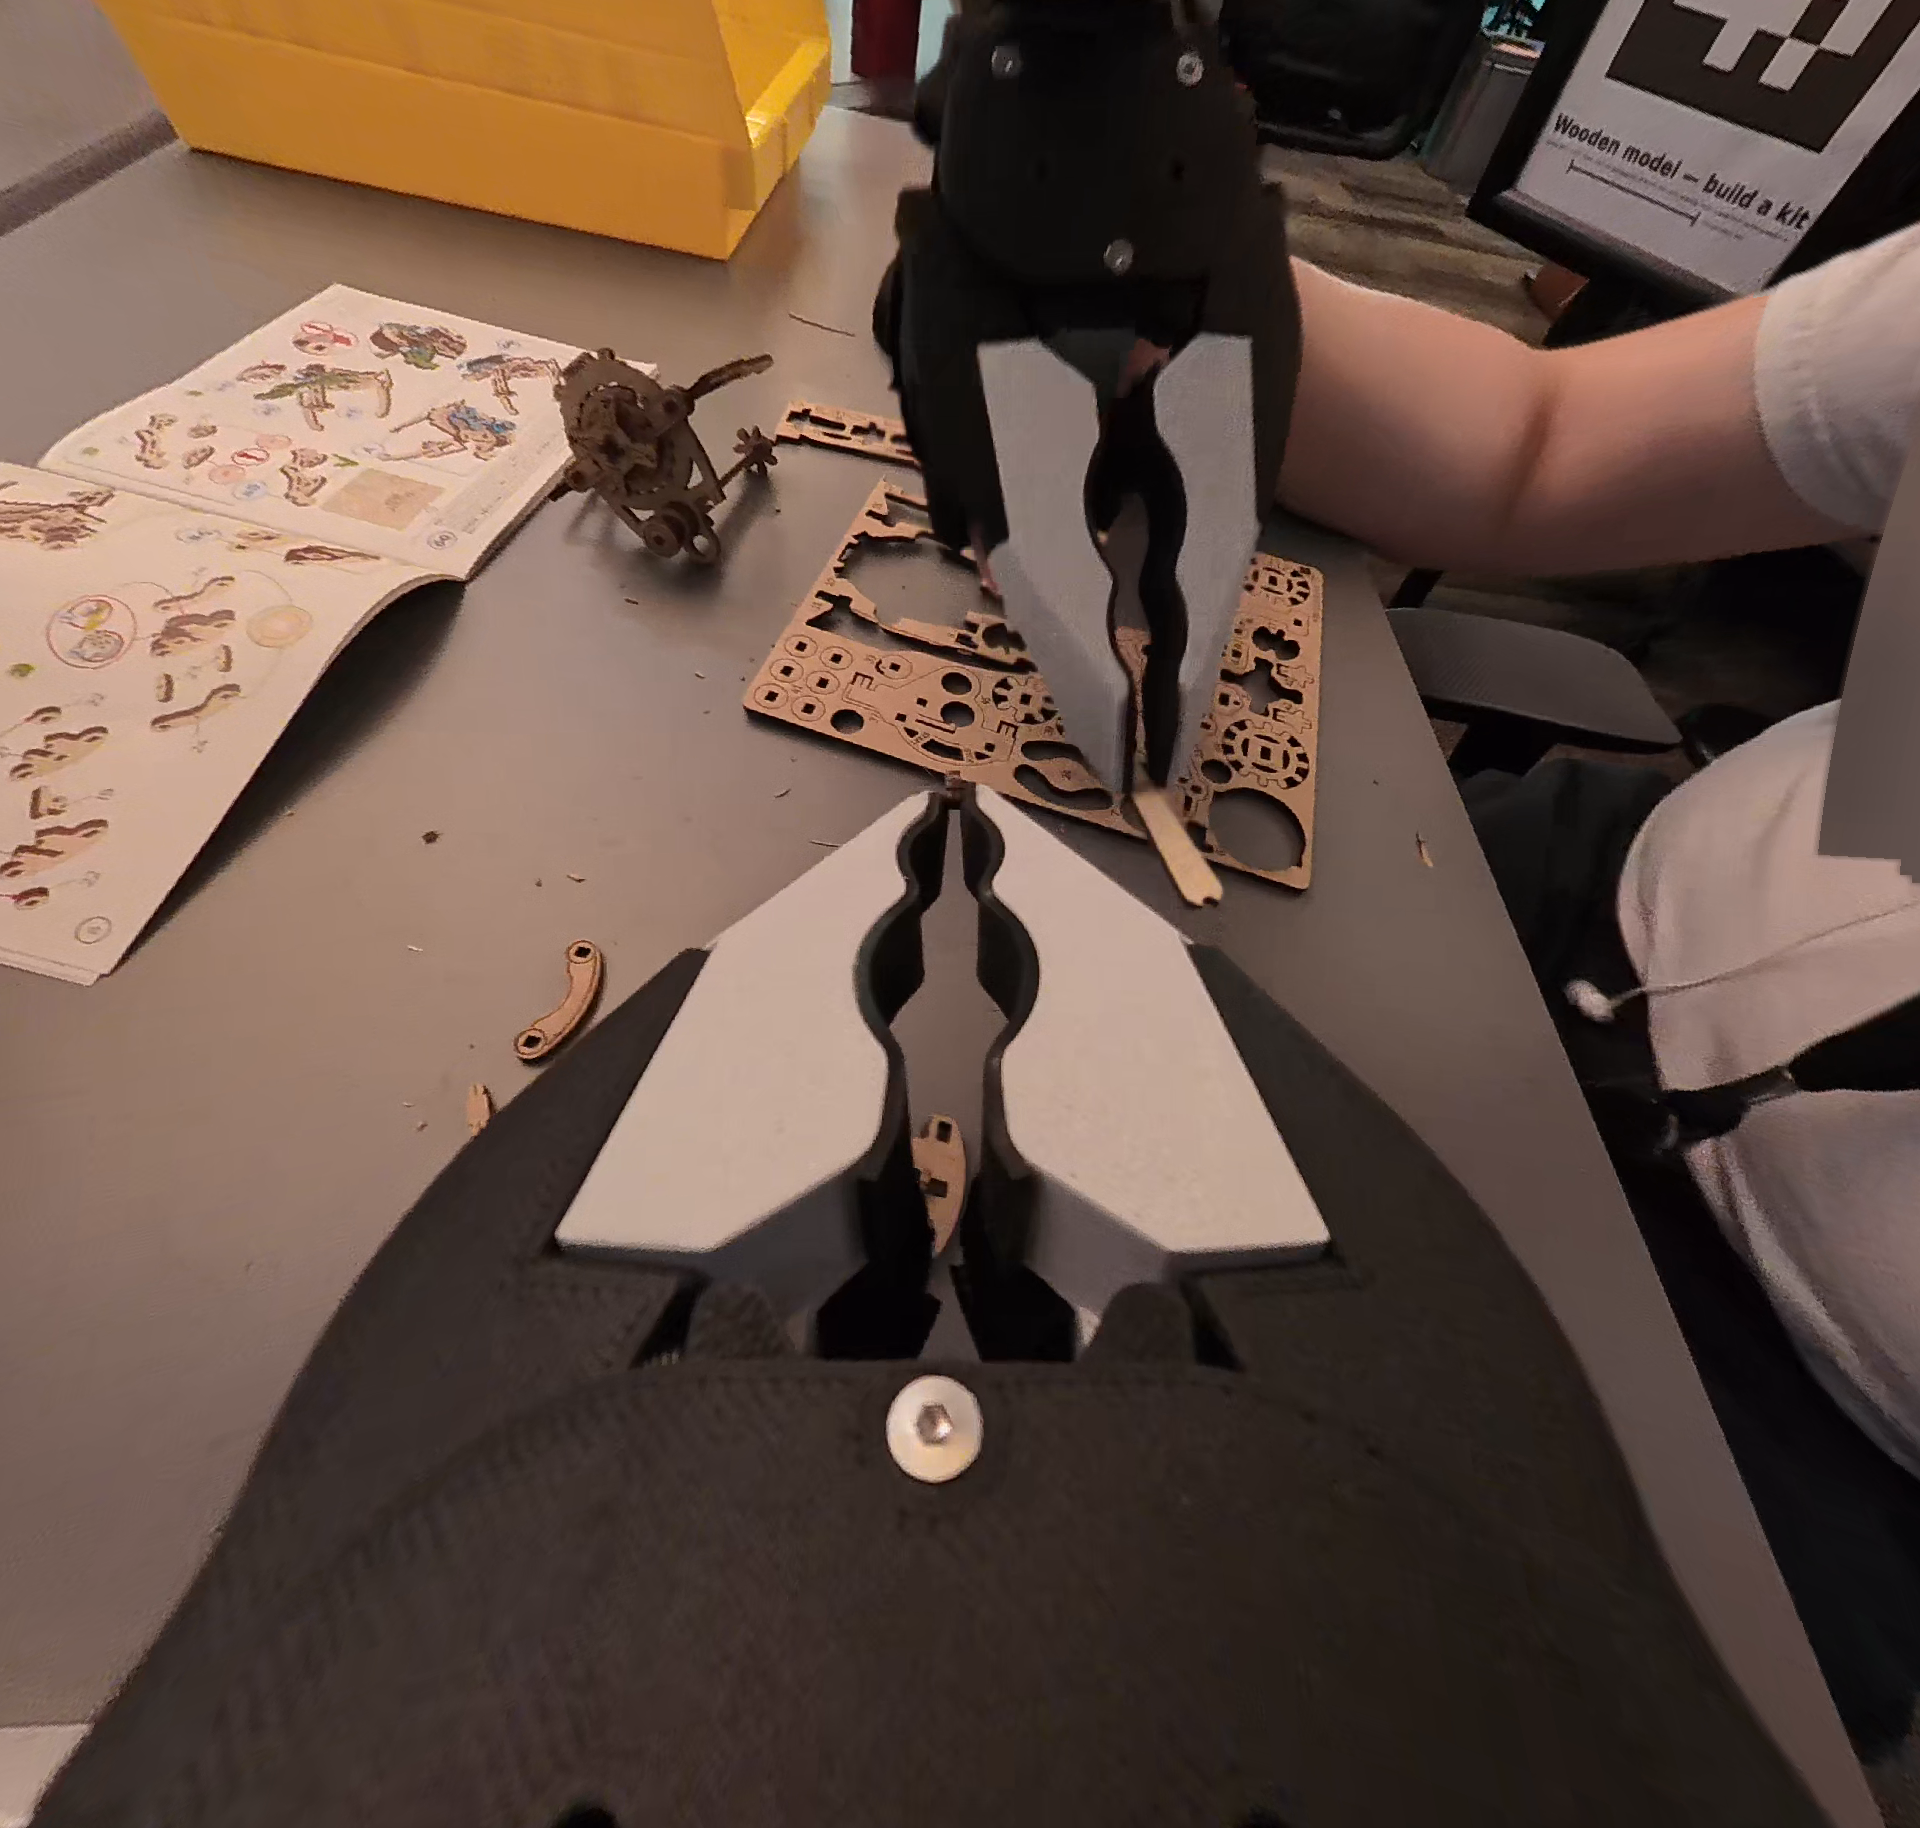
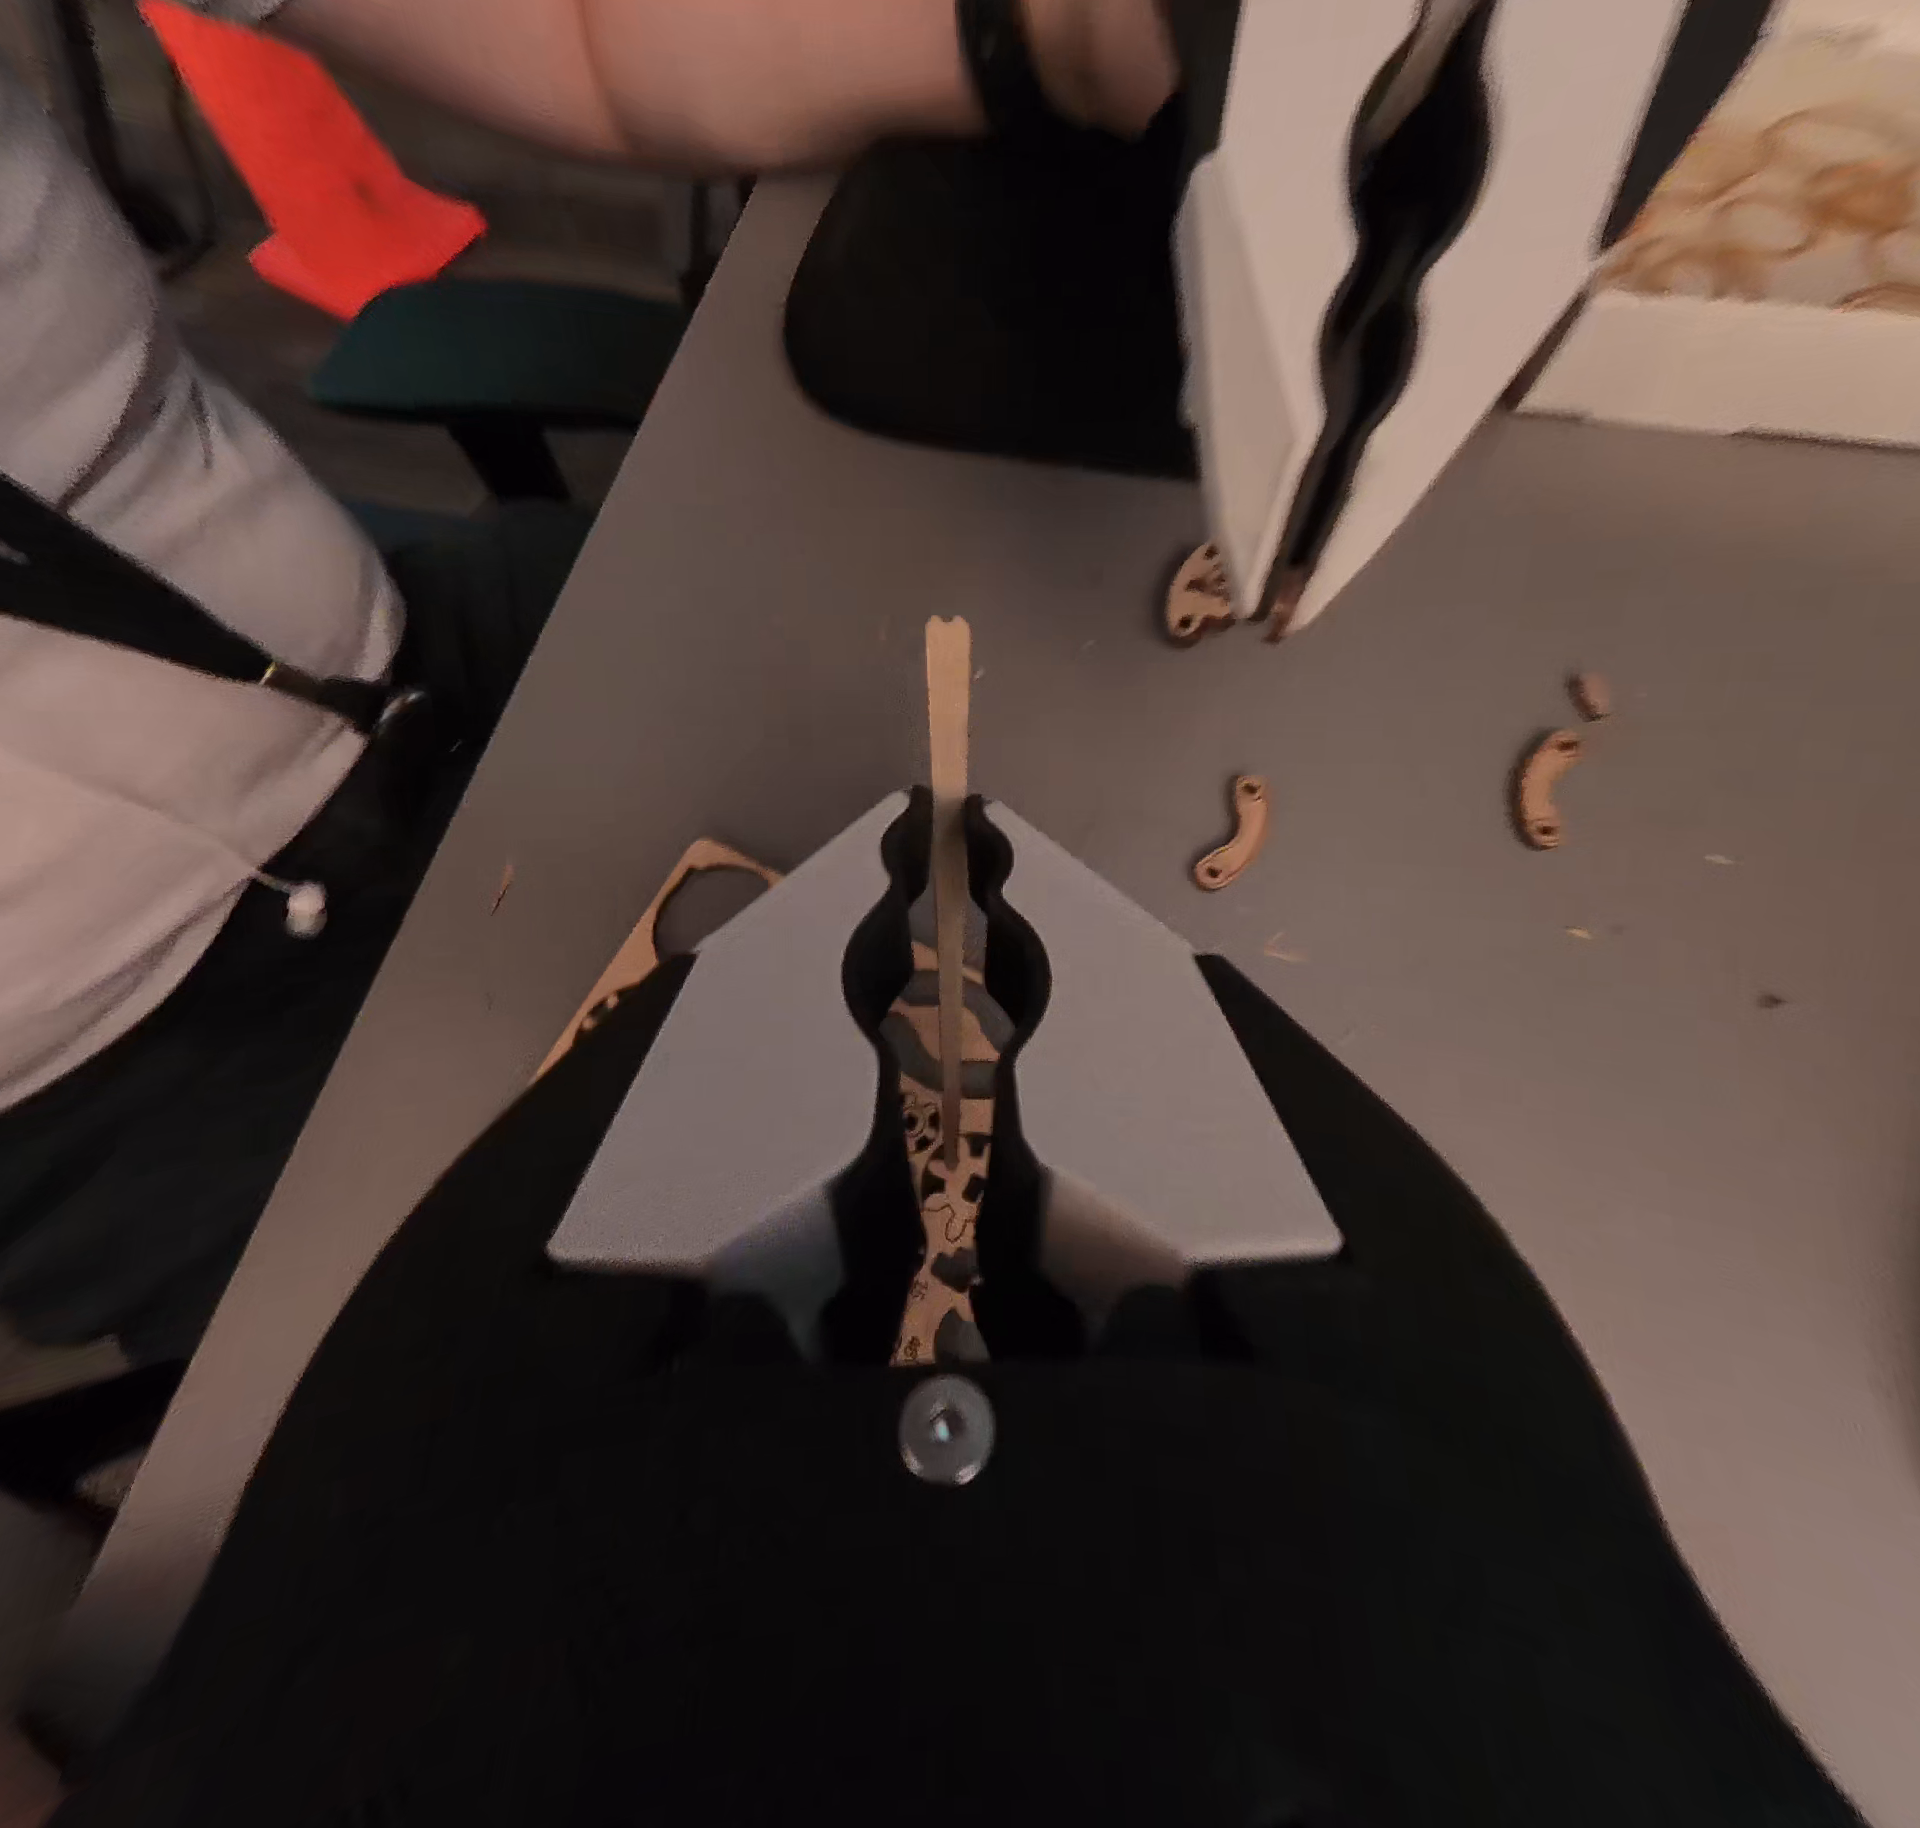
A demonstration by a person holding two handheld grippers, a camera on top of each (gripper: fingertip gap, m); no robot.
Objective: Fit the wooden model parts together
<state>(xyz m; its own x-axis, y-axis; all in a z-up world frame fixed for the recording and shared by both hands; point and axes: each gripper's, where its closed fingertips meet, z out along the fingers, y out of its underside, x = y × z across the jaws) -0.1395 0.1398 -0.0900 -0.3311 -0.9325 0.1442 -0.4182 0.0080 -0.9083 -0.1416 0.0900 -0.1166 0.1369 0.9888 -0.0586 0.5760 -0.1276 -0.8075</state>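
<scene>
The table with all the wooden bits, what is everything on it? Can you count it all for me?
Flat laser-cut wooden parts sheet: one, tan, right side of table.
Thin wooden stick: one, pale, held in the right tongs.
Small curved wooden pieces: at least four loose, tan, on the table near the tongs.
Half-built wooden gear model: one, dark brown, by the booklet.
Open instruction booklet: one, white with pictures, left side.
Plastic storage bin: one, yellow, far back.
Grey table: one.
Left tongs: shut on a tiny dark wooden part.
Right tongs: shut on the stick.
Person's arm: right edge.
</scene>
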